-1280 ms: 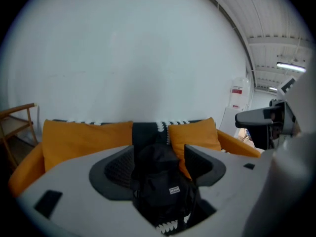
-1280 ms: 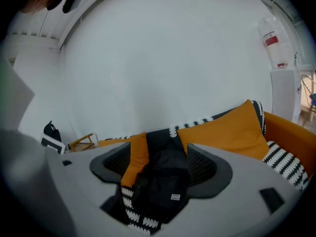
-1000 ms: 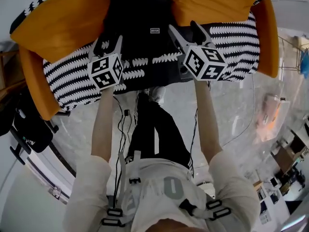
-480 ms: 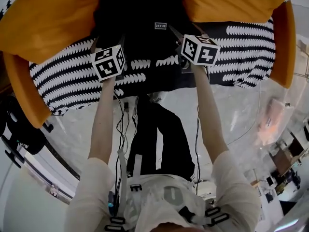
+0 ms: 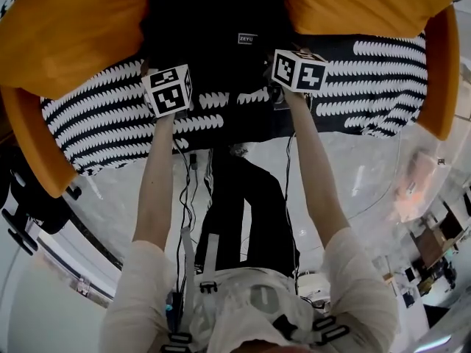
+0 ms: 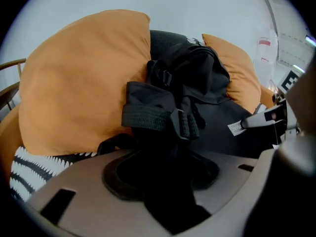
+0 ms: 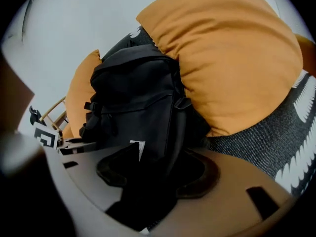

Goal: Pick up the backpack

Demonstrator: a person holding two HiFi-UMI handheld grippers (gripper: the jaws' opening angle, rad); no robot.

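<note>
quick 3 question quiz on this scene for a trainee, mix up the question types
1. True or false: the backpack lies on the floor.
2. What colour are the cushions on either side of it? A orange, B green, C blue.
3. Fill in: the black fabric between the jaws of the left gripper and of the right gripper belongs to the ____.

Key:
1. False: it sits on the patterned seat.
2. A.
3. backpack; both grippers' jaws are closing on it.
</note>
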